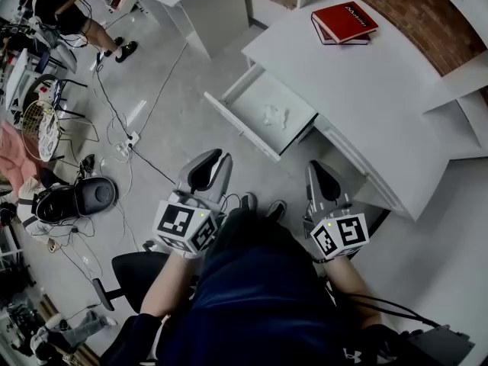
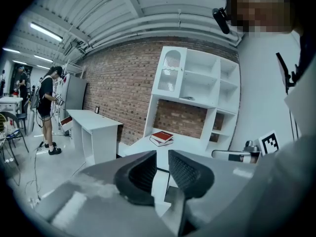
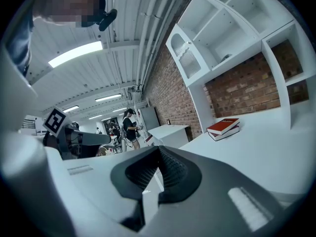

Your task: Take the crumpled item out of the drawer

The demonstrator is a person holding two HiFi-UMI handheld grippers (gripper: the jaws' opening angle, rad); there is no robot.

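**Two empty grippers held short of the open drawer (image 1: 240,126), where the white crumpled item (image 1: 275,116) lies inside.**

The red book (image 1: 345,20) on the white desk (image 1: 366,90) carries white cover lettering too small to read, and each gripper's cube bears black-and-white square markers. The left gripper (image 1: 217,158) has its jaws narrowly apart with nothing between them; the right gripper (image 1: 319,168) has its tips together, empty. The drawer juts from the desk's edge over open floor (image 1: 183,120).

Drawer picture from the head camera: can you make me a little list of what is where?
Drawer: open, pulled out from the white desk
Crumpled item: white, lying inside the drawer, untouched
Red book: on the desk top
Left gripper: jaws apart, empty, short of the drawer
Right gripper: jaws together, empty, near the desk edge
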